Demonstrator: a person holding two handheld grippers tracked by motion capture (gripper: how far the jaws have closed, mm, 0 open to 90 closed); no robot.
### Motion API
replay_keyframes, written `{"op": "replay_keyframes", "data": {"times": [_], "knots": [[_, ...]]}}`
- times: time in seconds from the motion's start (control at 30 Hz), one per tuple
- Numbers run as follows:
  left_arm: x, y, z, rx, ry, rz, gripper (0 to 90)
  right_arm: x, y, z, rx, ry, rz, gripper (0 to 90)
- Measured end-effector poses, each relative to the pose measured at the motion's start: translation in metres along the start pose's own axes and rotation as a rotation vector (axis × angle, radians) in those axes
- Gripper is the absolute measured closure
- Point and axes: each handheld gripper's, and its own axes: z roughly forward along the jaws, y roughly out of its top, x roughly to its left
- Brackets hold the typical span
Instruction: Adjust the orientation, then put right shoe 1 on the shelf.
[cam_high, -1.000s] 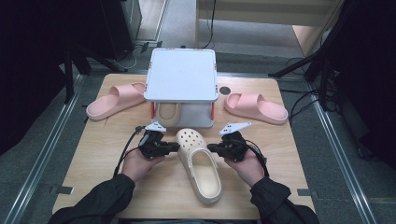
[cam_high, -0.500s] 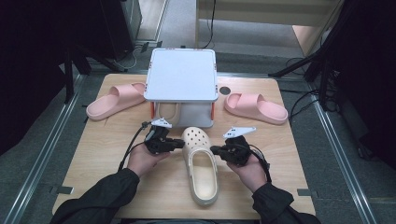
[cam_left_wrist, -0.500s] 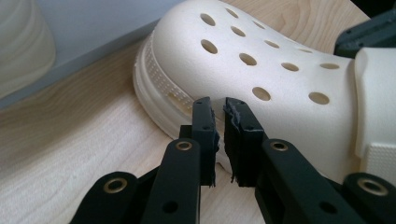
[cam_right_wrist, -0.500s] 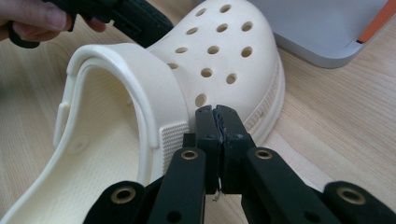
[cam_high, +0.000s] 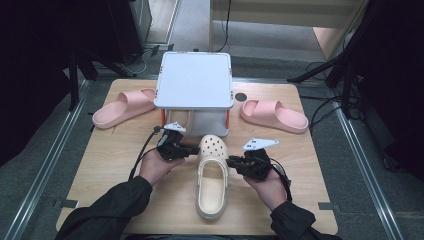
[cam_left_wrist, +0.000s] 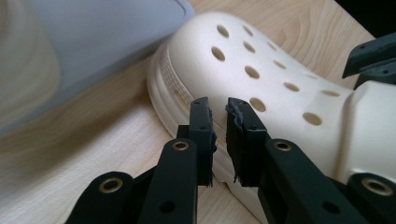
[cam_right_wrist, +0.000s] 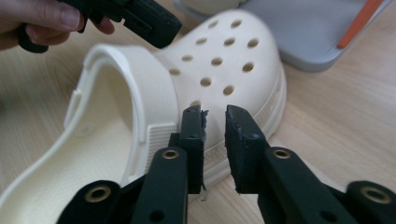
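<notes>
Since the earlier frames the clog (cam_high: 212, 176) has slid toward the table's 6 o'clock edge and its heel has swung from the 5 o'clock side to point almost straight at 6 o'clock. Both grippers have come back with it. The right gripper (cam_high: 233, 161) has dropped from the clog's 3 o'clock shoulder to just beside its strap.

Clog: cream, perforated toe, lying sole-down on the table (cam_high: 115, 170), toe at 12 o'clock just short of the grey box (cam_high: 194, 80).

Left gripper (cam_high: 192, 149): at the clog's 10 o'clock, just beside the toe. In the left gripper view (cam_left_wrist: 218, 122) its jaws stand a narrow gap apart, nothing between them, tips close to the toe's side; contact cannot be told.

Right gripper: at the clog's 3 o'clock. Its jaws have just been opening. In the right gripper view (cam_right_wrist: 214, 127) they stand slightly apart with nothing between them, pointed at the sole edge below the strap hinge.

Two pink slides lie well apart from the clog, one (cam_high: 124, 106) at the table's 10 o'clock and one (cam_high: 274, 115) at 2 o'clock, either side of the box.
</notes>
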Motion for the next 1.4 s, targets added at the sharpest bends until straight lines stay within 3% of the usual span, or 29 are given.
{"op": "replay_keyframes", "data": {"times": [0.17,0.33,0.47,1.0,1.2,1.4], "knots": [[0.003,0.007,-0.018,-0.007,-0.019,-0.011,78.6,0.003,0.002,-0.019,-0.068,-0.004,0.054,73.0],[0.001,0.015,-0.034,-0.013,-0.02,-0.002,76.0,0.011,0.0,-0.029,-0.08,-0.007,0.104,64.9],[-0.002,0.023,-0.044,-0.002,-0.021,0.025,76.4,0.019,-0.004,-0.034,-0.088,-0.005,0.108,61.9],[0.007,0.053,-0.081,-0.027,-0.007,0.073,84.0,0.049,-0.019,-0.022,-0.04,-0.009,0.12,57.0],[0.013,0.073,-0.095,-0.022,-0.008,0.082,84.0,0.051,-0.021,-0.013,-0.033,-0.039,0.136,50.6],[0.022,0.095,-0.116,-0.08,-0.007,0.061,83.1,0.049,-0.02,-0.002,-0.016,-0.068,0.147,50.2]]}}
